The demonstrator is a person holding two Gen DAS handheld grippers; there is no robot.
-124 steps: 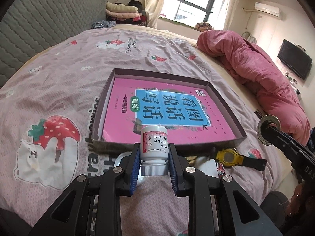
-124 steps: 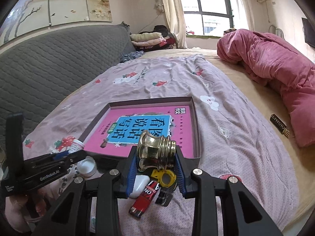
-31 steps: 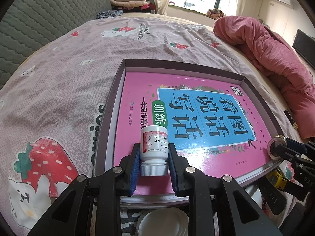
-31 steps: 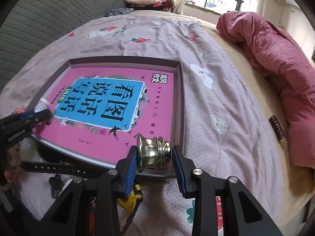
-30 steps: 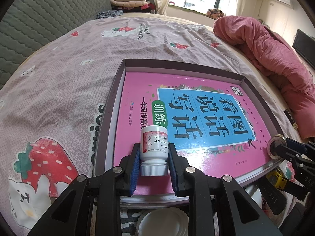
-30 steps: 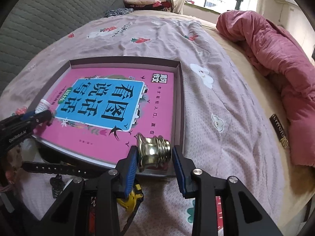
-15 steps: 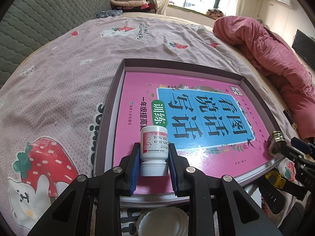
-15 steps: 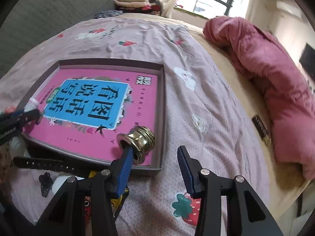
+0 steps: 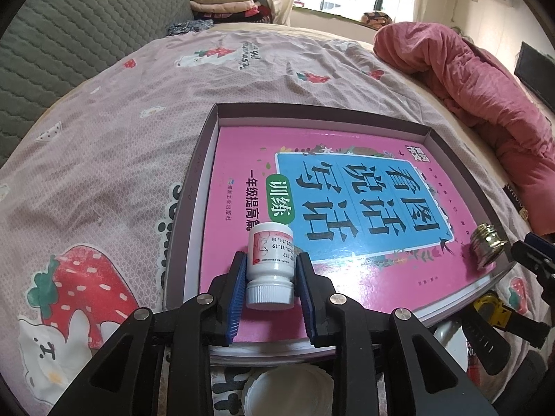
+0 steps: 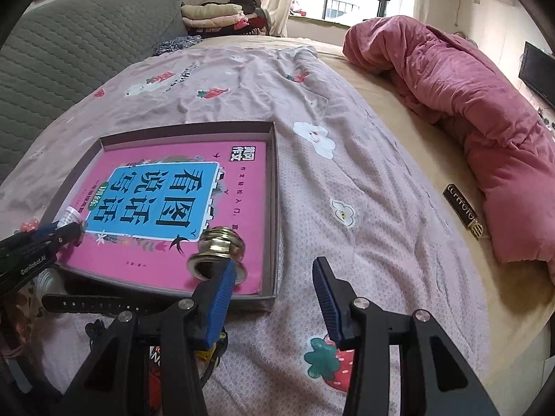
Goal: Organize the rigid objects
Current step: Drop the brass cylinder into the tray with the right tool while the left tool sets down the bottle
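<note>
The small white plastic pill bottle [image 9: 270,270] with a ribbed cap lies on the pink-and-blue book [image 9: 347,215] inside the shallow grey cardboard box lid [image 9: 204,159], between the blue pads of the left gripper [image 9: 270,277], whose jaws have just been easing apart and now stand slack beside it. The shiny brass knob [image 10: 216,253] rests on the book's near right corner, released by the right gripper [image 10: 274,298], whose jaws have just been widening; its left pad overlaps the knob. The box lid sits on a mauve strawberry-print bedsheet [image 10: 347,208].
</note>
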